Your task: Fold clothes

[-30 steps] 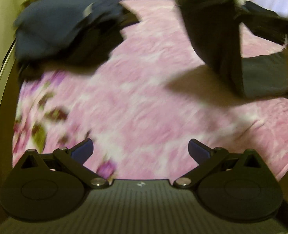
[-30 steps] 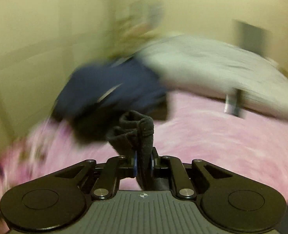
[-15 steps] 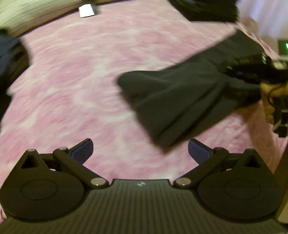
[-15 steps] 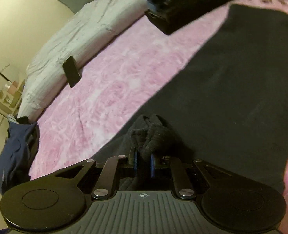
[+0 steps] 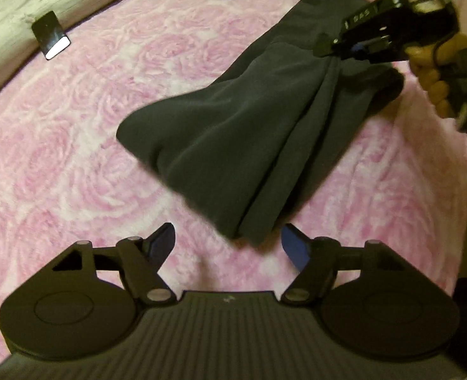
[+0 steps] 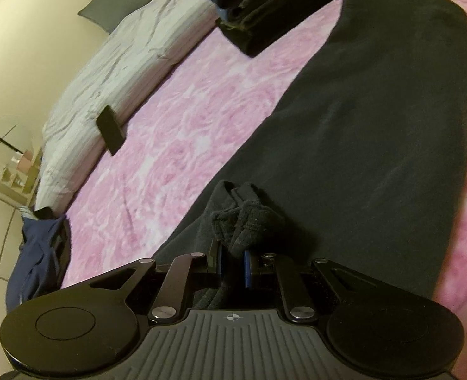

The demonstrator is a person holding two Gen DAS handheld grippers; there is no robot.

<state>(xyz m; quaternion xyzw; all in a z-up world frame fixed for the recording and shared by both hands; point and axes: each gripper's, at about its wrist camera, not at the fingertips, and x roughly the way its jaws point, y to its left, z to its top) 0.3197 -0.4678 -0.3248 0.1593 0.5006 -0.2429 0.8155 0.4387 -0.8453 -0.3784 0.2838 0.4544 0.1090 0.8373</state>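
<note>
While my right gripper (image 6: 232,261) stays clamped on a bunched end of the dark garment (image 5: 249,133), that cloth, which hung in the air a second ago, now lies stretched across the pink blanket (image 5: 75,145), running from the upper right of the left view toward bottom centre. My left gripper (image 5: 228,247) has swung over its free end; its jaws are closing, nothing between them yet. That reads as laid out, ready for a fold. Folded stack (image 6: 281,3) waits at the top.

Dim warm light, fisheye-warped edges
</note>
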